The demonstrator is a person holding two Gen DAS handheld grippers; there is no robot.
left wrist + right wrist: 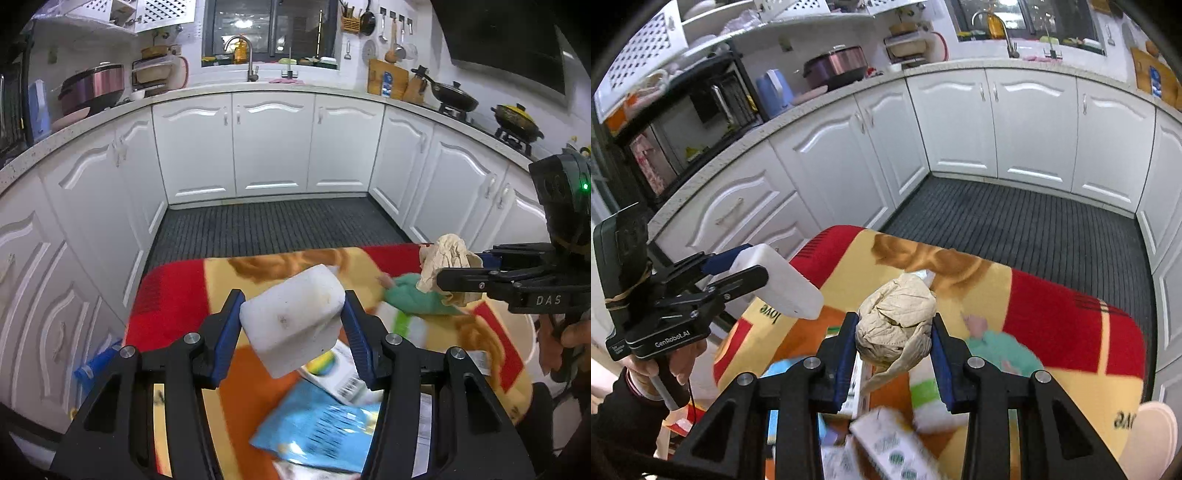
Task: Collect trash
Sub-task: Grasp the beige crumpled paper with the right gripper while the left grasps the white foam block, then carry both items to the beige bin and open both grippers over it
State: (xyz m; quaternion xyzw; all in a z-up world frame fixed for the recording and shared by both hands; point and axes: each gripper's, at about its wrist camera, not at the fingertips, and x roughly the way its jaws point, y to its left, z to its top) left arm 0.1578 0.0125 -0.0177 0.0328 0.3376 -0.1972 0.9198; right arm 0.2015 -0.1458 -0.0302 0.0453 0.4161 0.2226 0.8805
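Observation:
My left gripper [291, 325] is shut on a white foam block [291, 317], held above the colourful blanket [177, 295]; its blue pads press both sides. The right wrist view shows the same block [779, 284] at the left in the left gripper [738, 266]. My right gripper [894, 338] is shut on a crumpled beige paper ball [895, 325] lifted off the blanket [1071, 317]. In the left wrist view that paper ball [445, 260] hangs at the right in the right gripper [454, 277].
On the blanket lie a blue packet [317, 424], a white carton with a barcode [340, 373], a green cloth [413, 299] and a white box [890, 446]. White cabinets [273, 144] ring a dark ribbed floor mat [273, 225]. A hand [665, 365] grips the left handle.

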